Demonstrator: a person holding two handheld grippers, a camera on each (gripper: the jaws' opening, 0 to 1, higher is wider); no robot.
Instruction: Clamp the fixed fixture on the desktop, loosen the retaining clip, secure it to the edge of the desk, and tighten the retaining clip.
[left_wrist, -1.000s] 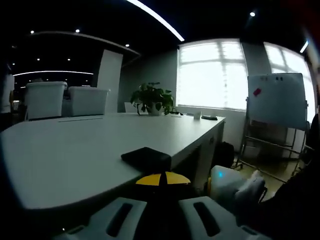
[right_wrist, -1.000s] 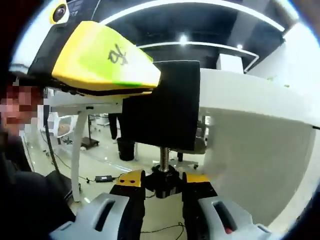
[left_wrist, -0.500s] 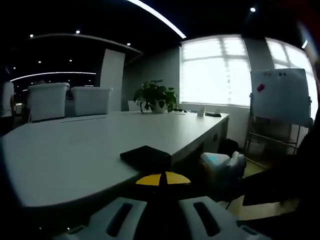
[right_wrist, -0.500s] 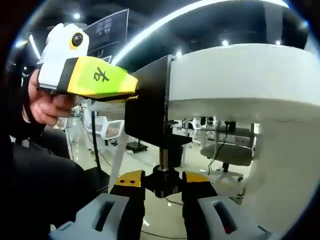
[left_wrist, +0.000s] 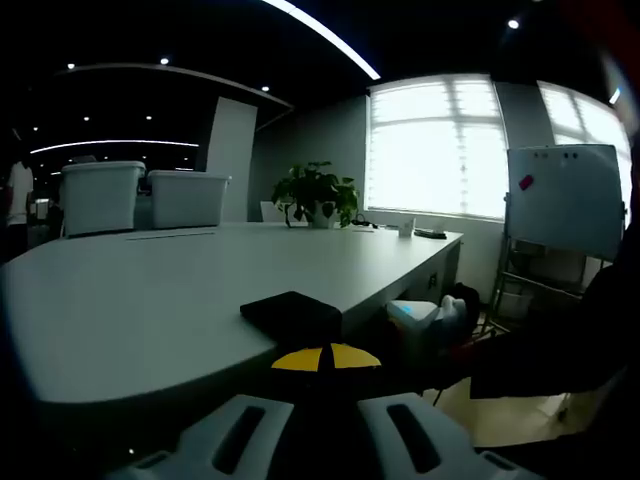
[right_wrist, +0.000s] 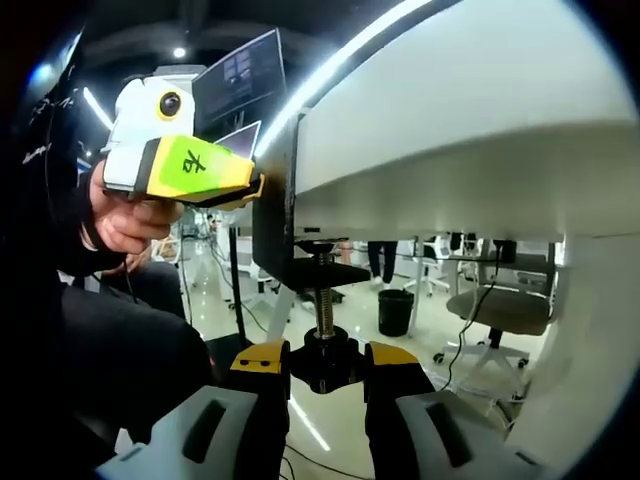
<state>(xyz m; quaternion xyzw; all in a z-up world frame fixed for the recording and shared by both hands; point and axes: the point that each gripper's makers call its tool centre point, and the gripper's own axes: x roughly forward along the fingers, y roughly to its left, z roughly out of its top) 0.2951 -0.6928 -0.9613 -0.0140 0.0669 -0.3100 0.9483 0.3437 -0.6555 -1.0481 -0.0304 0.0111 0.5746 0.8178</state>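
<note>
Gripping one black clamp (right_wrist: 290, 235) on the desk (right_wrist: 480, 130) edge, the left gripper (right_wrist: 240, 185) is closed on it; the right gripper (right_wrist: 325, 365) pinches its one screw knob (right_wrist: 325, 362) (underneath).

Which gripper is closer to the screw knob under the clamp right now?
Right. The right gripper has its jaws closed around the screw knob beneath the desk. The left gripper holds the black clamp up at the desk edge, above the knob.
</note>
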